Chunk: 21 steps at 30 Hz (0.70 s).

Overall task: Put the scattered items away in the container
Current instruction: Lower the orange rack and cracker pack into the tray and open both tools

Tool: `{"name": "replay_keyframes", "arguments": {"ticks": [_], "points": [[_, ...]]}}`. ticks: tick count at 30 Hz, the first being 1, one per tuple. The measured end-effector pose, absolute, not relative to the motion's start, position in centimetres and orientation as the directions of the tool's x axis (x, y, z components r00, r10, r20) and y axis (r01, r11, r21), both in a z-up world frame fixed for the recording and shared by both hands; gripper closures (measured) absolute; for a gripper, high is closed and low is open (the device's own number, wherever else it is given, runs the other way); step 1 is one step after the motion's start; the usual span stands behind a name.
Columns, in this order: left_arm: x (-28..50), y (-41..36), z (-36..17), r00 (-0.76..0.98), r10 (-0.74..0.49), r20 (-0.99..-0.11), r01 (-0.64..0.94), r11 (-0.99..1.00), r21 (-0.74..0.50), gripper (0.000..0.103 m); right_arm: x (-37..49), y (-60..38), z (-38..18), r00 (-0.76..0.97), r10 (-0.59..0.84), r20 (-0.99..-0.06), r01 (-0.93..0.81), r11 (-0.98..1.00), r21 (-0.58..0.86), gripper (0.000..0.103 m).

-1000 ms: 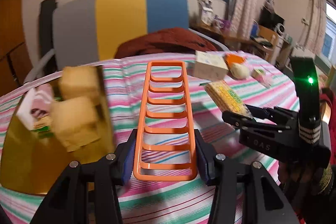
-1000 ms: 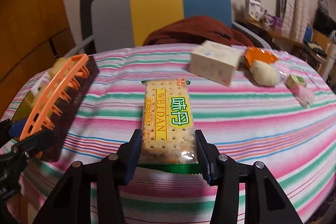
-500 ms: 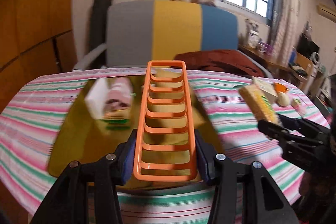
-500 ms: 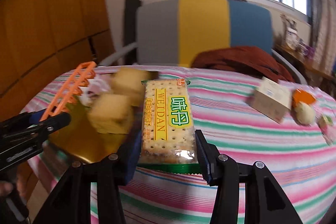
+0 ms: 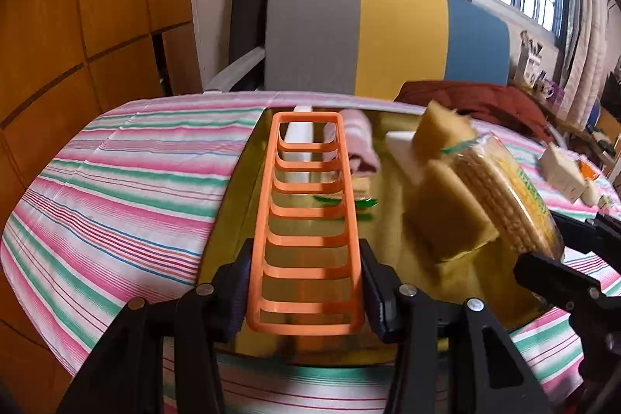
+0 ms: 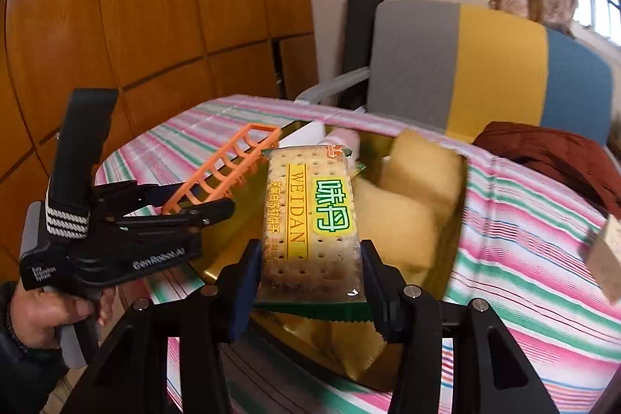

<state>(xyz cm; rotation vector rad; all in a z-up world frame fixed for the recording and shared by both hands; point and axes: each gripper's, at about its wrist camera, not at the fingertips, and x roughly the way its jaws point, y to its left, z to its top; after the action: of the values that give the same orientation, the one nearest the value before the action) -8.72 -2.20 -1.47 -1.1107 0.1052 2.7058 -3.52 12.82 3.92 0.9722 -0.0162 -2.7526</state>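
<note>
Orange rack (image 5: 306,220) clamped left, cracker pack (image 6: 310,220) clamped right; we lower both flat into gold tray (image 5: 392,193) before releasing.

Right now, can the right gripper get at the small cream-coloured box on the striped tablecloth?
Probably not: the right gripper is shut on the cracker packet, and the cream-coloured box lies off to its side.
</note>
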Motion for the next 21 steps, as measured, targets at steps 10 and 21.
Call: {"name": "replay_keyframes", "arguments": {"ticks": [10,21], "points": [[-8.8,-3.7,-2.4,-0.686,0.179,-0.705,-0.212,-0.976,-0.041,0.053,-6.3,11.6,0.2,-0.670,-0.268,-0.692,0.224,-0.962,0.155,0.040],[-8.0,-3.4,-2.2,-0.700,0.138,-0.701,-0.223,-0.974,0.030,0.052,-4.1,12.2,0.9,-0.698,-0.278,-0.660,0.219,-0.960,0.173,0.032]]}}
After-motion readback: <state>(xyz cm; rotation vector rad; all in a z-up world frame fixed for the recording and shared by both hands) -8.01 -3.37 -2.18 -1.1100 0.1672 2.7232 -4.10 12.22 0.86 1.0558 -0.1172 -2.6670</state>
